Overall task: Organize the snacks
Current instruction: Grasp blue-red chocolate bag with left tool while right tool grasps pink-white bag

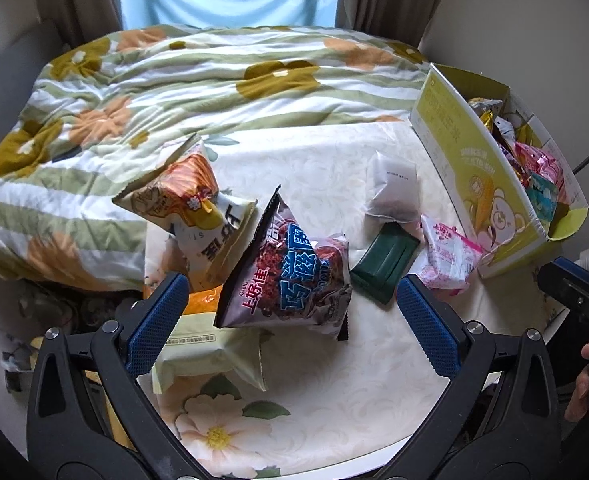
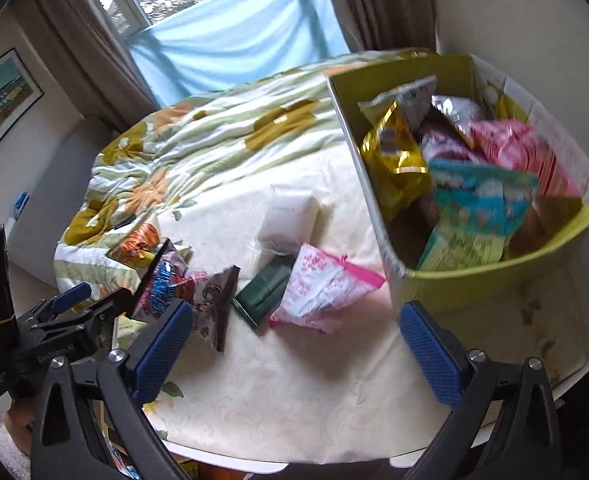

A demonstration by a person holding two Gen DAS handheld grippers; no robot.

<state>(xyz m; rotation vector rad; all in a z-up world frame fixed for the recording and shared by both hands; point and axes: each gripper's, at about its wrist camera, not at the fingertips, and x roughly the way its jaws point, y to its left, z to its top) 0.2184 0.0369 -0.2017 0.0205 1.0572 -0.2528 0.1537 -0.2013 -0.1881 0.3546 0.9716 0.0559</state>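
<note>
Both grippers gaping, nothing held: left gripper (image 1: 290,312) over the loose pile, right gripper (image 2: 294,340) beside the box. Snacks on bench (image 1: 334,380): dark chip bag (image 1: 290,276) with blue lettering, orange-white bag (image 1: 186,204), green packet (image 1: 384,260), pink-white bag (image 1: 446,252), translucent pouch (image 1: 394,188). Yellow-green box (image 2: 494,292) at bench right, stuffed with colourful packets.

My tongs (image 1: 290,312) wear blue dimpled pads on black arms. Left of the yellow-green box (image 1: 490,200), the counter (image 1: 334,380) is cream with pale swirls; a dark green packet (image 1: 384,264) lies beside a pink-and-white pouch (image 1: 448,258).
</note>
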